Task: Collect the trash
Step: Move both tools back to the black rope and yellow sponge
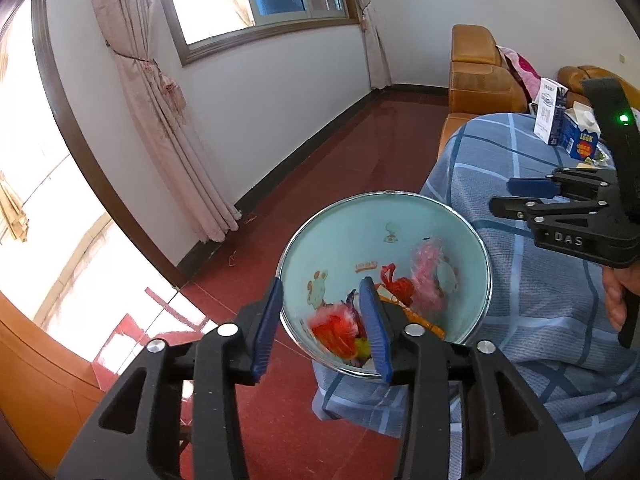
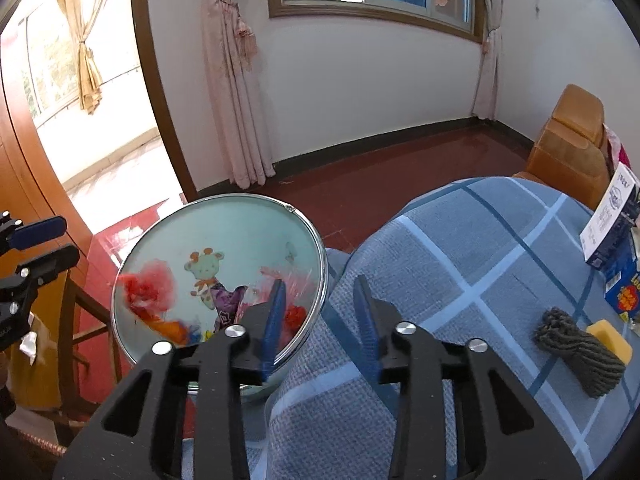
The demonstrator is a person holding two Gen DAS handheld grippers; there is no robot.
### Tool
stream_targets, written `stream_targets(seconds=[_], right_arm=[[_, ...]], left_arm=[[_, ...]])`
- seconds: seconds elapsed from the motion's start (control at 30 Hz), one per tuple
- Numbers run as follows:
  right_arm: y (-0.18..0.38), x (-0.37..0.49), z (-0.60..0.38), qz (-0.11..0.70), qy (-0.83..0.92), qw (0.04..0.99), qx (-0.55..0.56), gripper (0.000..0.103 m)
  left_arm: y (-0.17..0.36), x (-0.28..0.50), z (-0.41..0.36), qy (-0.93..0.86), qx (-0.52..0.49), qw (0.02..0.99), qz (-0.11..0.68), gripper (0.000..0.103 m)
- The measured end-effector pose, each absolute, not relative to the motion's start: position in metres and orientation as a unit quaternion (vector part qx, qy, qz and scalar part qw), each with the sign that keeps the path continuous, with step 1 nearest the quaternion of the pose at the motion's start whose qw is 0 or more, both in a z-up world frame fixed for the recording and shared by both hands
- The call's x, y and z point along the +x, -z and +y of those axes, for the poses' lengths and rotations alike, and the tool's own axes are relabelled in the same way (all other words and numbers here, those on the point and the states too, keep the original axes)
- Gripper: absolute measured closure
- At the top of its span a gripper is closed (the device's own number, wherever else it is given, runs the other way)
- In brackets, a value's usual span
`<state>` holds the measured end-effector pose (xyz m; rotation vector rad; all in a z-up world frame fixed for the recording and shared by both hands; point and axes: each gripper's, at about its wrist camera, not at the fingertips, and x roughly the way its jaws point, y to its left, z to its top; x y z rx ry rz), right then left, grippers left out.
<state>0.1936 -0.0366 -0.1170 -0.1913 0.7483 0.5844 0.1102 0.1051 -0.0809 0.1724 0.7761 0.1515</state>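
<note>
A pale green enamel basin [image 1: 360,232] with cartoon prints and a metal rim stands at the edge of a table under a blue checked cloth [image 1: 540,312]. Red, pink, orange and purple wrappers [image 1: 334,330] lie in it. My left gripper [image 1: 324,320] is open, its fingers either side of the basin's near rim. My right gripper [image 2: 320,320] is open and empty, over the cloth beside the basin [image 2: 224,232]; it also shows in the left wrist view [image 1: 520,196]. Red trash [image 2: 150,286] lies blurred in the basin.
A dark knitted roll [image 2: 576,348], a yellow sponge [image 2: 610,338] and cartons [image 2: 612,220] lie on the cloth at the right. The cartons also show in the left wrist view [image 1: 560,120]. An orange sofa [image 1: 480,72] stands behind. A wooden stool [image 2: 80,320] stands below the basin.
</note>
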Motion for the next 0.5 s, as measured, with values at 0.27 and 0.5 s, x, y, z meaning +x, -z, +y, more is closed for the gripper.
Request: stream_targets(seconds=[0.27,0.5], right_arm=[[0.113,0.187,-0.070,0.358,-0.263,0.893,-0.069,0.054],[0.113,0.175,-0.144,0.361,-0.221,0.905,-0.041,0.049]], left_arm=[[0.095,0.115,0.096,-0.064,0.086,0.912,0.397,0.049],[0.108,0.128,0.061,-0.028,0.103,0.905,0.412,0.049]])
